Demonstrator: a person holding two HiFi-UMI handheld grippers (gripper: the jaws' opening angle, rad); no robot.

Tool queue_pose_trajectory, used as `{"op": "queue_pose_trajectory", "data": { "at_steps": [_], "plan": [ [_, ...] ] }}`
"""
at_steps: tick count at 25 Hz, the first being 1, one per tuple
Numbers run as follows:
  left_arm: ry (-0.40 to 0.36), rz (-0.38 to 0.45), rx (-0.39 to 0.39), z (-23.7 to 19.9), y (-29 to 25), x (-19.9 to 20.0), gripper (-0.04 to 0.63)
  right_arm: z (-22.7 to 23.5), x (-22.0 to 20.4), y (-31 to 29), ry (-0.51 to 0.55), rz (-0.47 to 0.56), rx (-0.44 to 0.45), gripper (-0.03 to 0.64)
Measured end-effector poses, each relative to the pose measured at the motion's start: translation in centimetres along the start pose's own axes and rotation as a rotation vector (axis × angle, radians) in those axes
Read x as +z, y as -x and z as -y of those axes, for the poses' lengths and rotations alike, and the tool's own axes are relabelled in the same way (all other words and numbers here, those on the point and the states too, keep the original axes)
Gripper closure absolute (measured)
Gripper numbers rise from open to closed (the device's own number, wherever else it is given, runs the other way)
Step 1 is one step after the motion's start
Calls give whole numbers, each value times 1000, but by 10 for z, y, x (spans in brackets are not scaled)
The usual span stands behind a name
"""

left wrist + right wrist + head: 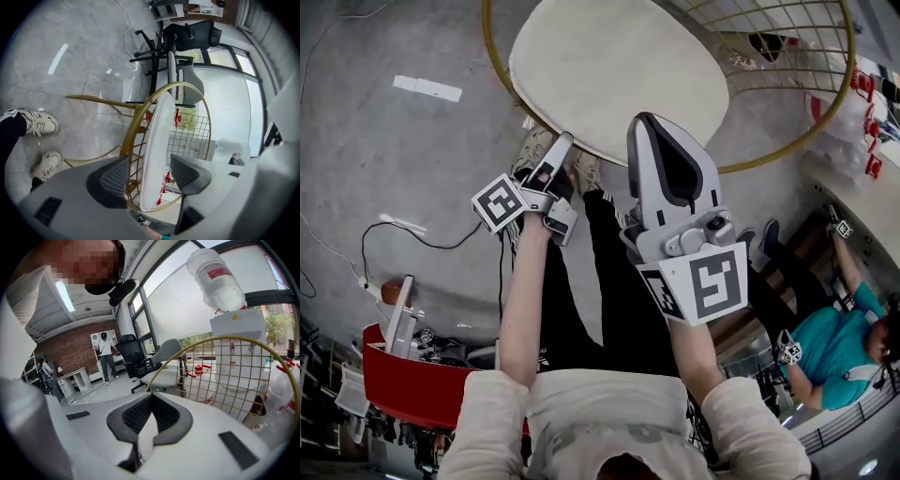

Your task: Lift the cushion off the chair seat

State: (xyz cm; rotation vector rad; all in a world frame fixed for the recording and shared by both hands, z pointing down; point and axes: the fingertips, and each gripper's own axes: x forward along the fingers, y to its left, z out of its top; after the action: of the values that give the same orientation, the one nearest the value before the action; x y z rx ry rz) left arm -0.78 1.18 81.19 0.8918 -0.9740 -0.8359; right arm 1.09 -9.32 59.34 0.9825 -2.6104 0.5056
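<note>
Two grippers at cushion (609,66) edge — left gripper (151,173) jaws apart, right gripper (151,401) jaws together.
Red label on bottle (215,277) unreadable; gold chair frame (130,139) rings cushion.

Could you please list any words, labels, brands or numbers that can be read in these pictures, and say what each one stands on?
None can be read.
Bottle: red label, too blurred to read.
Red tags: too small to read.
Left cube and right cube: square marker patterns only, no words.
</note>
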Motion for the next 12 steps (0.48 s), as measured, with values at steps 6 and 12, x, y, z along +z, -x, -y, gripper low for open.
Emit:
{"op": "queue_pose_trajectory", "data": {
  "at_steps": [6,12],
  "plan": [
    [8,-23,-1,-8,-6,-4,324,-1,-3,-9,-4,-14,15,603],
    [32,-47,-43,-4,-9,-8,324,-3,-9,-14,-11,-28,28,603]
  ]
}}
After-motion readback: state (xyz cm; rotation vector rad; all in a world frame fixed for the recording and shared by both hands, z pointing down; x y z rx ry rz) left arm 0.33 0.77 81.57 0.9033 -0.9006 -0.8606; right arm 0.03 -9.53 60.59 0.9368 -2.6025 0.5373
